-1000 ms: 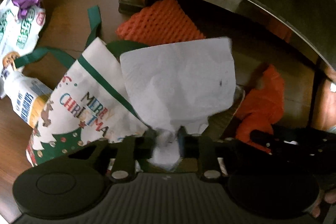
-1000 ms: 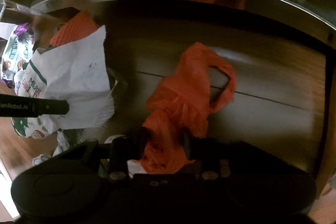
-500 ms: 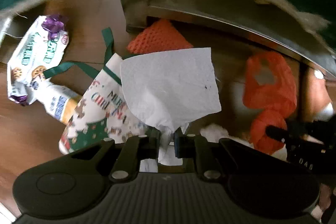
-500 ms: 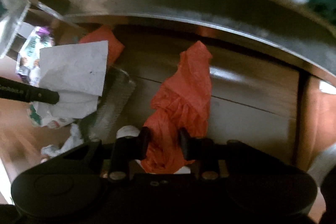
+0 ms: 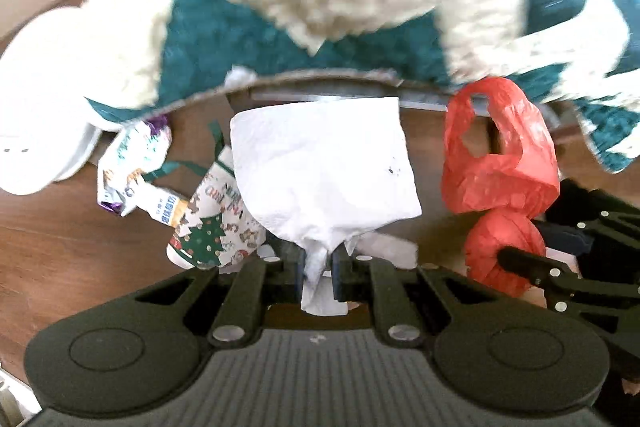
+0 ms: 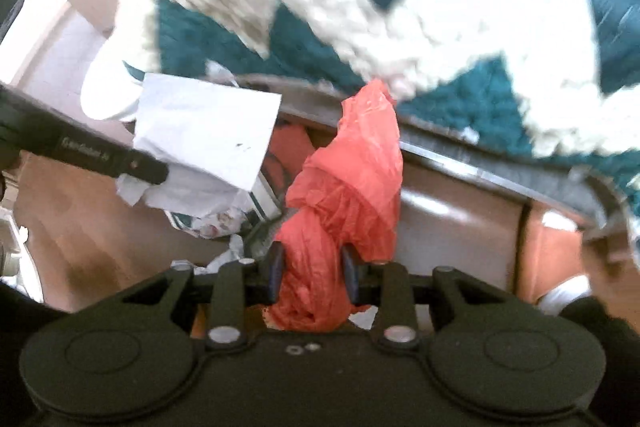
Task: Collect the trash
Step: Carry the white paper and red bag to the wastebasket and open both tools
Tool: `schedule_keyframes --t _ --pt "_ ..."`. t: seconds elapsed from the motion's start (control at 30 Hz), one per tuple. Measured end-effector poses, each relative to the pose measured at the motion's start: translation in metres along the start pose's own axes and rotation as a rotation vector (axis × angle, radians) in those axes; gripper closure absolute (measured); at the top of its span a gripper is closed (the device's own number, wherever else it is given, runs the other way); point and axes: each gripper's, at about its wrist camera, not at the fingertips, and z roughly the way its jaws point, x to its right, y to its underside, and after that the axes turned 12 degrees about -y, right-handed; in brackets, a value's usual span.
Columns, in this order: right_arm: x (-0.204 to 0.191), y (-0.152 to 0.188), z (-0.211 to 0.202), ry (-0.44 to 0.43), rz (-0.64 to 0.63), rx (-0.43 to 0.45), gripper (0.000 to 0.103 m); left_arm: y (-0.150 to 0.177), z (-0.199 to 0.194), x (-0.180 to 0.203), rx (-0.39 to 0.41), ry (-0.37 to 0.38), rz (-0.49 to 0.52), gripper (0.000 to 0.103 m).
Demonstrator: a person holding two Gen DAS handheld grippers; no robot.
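A: Two colours are seen in the largest thing, the quilted bedspread (image 5: 280, 39): teal cloth crossed by broad cream bands of a nubbly, fleecy texture, much blurred. It is draped over a bed edge at the top of both views.

B: And beneath it?

A: A brown wooden floor (image 5: 60, 243), smooth and grained, is shown. On it a gift bag (image 5: 216, 227) is laid flat, printed with a Christmas tree and lettering and fitted with green ribbon handles. A crinkled snack wrapper (image 5: 132, 163), white with purple ends, is found just beside it.

B: What is held?

A: A square white paper napkin (image 5: 324, 167), soft and faintly creased with a few dark specks, is pinched at its gathered corner by the left gripper (image 5: 318, 263), whose jaws are nearly closed on it. It is held up above the floor, in front of the gift bag.

B: And the other side?

A: A thin orange plastic bag (image 6: 348, 195), wrinkled and glossy, with a cut-out handle loop, is clamped in a bunched wad by the right gripper (image 6: 312, 273); the jaws are kept partly apart by the wad's thickness. It is held off the floor, near the napkin.
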Motion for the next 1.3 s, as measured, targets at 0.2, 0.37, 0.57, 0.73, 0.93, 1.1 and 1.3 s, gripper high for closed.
schedule_keyframes --t 0.2,0.37,0.57,0.73,0.93,1.1,1.3 --pt "-0.032 0.006 -0.072 0.026 -0.085 0.113 0.073 0.034 -0.077 0.005 0.179 0.011 -0.071 0.090" --pt "-0.064 0.013 -0.130 0.054 -0.226 0.215 0.073 0.059 -0.132 0.006 0.314 0.026 -0.101 0.090" --pt "-0.098 0.019 -0.187 0.087 -0.347 0.325 0.073 0.079 -0.199 0.008 0.484 0.022 -0.099 0.090" --pt "-0.121 0.010 -0.235 0.122 -0.436 0.436 0.073 0.082 -0.254 0.012 0.639 0.012 -0.096 0.090" --pt "-0.135 -0.022 -0.283 0.163 -0.489 0.556 0.073 0.068 -0.313 0.015 0.796 0.007 -0.113 0.090" --pt "-0.134 -0.060 -0.314 0.173 -0.490 0.637 0.073 0.041 -0.357 0.015 0.894 -0.010 -0.132 0.090" --pt "-0.133 -0.109 -0.336 0.193 -0.474 0.696 0.073 -0.005 -0.388 0.004 0.940 -0.045 -0.157 0.090"
